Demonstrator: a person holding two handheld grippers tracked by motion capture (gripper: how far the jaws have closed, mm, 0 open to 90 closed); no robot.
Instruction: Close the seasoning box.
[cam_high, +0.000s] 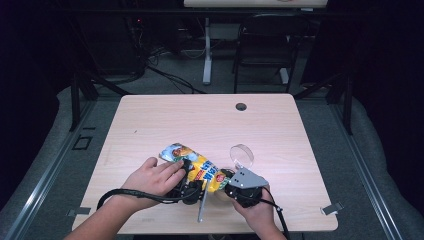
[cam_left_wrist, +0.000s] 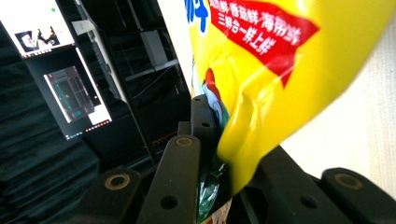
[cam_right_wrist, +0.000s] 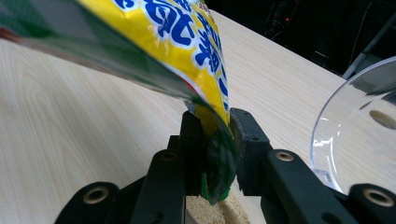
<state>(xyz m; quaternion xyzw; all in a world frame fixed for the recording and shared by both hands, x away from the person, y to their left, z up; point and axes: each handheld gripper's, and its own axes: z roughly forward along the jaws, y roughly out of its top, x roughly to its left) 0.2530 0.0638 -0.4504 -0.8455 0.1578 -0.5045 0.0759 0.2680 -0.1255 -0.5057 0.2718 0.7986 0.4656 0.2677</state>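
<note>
Near the front edge of the wooden table (cam_high: 150, 125), we hold a yellow snack bag (cam_high: 197, 167) between our two grippers, lifted just off the tabletop. Our left gripper (cam_left_wrist: 212, 140) is clenched on one sealed end of the bag, the foil creased between its black jaws. Our right gripper (cam_right_wrist: 215, 135) pinches the opposite green-edged corner, foil pressed between its jaws. Just beside the right gripper stands a clear glass bowl (cam_right_wrist: 355, 135), apart from the bag. Pale crumbs (cam_right_wrist: 212, 212) lie under the right jaws.
</note>
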